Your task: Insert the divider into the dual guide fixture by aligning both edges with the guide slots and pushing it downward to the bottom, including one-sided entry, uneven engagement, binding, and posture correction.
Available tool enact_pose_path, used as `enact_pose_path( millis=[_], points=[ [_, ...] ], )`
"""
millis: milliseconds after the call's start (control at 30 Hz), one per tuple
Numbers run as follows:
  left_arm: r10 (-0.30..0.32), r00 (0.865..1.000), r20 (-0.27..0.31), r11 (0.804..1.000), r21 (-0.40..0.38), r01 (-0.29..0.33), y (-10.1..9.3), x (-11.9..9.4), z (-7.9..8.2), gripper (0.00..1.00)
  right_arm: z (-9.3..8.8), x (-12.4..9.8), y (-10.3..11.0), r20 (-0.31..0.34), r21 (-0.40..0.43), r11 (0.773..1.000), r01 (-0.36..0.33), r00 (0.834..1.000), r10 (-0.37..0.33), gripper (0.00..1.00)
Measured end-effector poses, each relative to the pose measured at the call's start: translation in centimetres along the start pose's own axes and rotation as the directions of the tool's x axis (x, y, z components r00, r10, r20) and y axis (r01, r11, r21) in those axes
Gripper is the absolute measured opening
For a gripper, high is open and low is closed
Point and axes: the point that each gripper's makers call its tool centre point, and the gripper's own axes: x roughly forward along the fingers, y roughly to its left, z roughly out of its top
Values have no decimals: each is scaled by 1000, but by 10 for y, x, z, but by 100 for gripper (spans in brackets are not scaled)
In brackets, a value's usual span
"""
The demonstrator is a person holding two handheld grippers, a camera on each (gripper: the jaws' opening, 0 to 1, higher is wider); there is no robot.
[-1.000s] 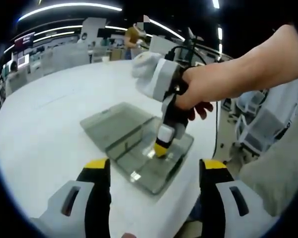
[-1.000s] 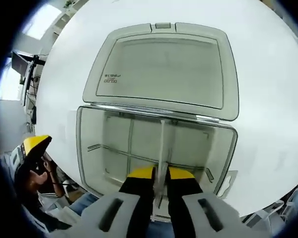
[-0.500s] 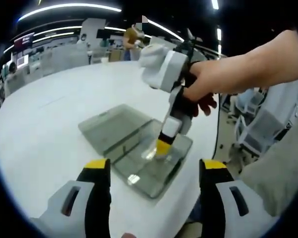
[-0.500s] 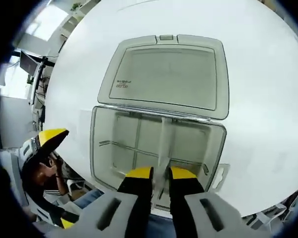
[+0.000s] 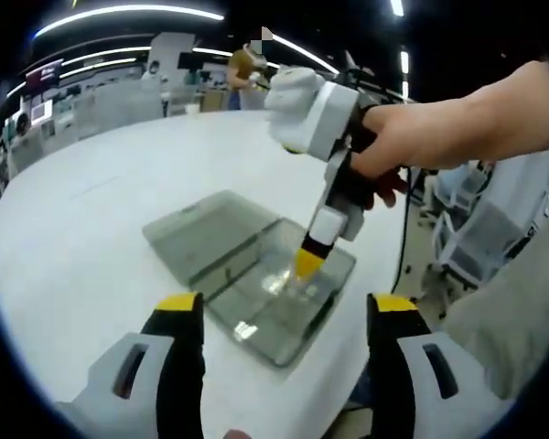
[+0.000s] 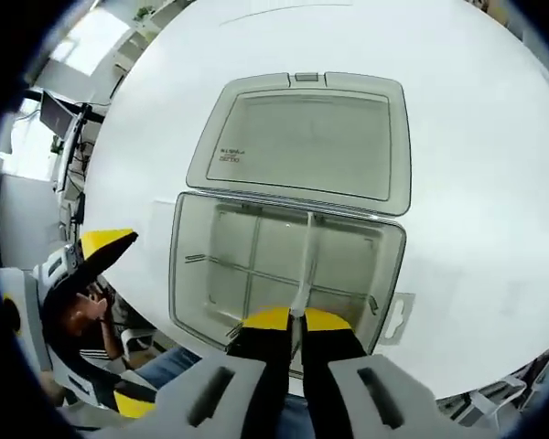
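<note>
A clear grey box (image 6: 210, 274) lies open on the white table (image 6: 476, 183), its lid (image 6: 302, 142) folded flat behind it. A thin clear divider (image 6: 305, 256) stands across the box's inside, crossing a fitted cross rib (image 6: 247, 273). My right gripper (image 6: 296, 320) is shut on the divider's near end, above the box's front wall. From the left gripper view, the right gripper (image 5: 307, 262) points down into the box (image 5: 256, 293), held by a hand (image 5: 393, 151). My left gripper (image 5: 285, 304) hangs open in front of the box, touching nothing.
The box's latch tab (image 6: 392, 316) sticks out at its front right corner. The table edge (image 5: 384, 302) runs just right of the box, with chairs (image 5: 480, 233) beyond. A person (image 5: 242, 69) stands far behind. My left gripper's yellow tip (image 6: 105, 245) shows left of the box.
My right gripper has risen a little and drawn back from the box, still holding the divider; the box looks smaller in its view. The left gripper has not moved.
</note>
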Motion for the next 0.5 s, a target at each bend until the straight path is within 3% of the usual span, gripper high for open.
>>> enact_pose_path(
  millis=[500],
  points=[
    [-3,1000,8,1000,2,3,-2,1,3,70,-7,-14,3,23,8,999,36,999,-37,0]
  ],
)
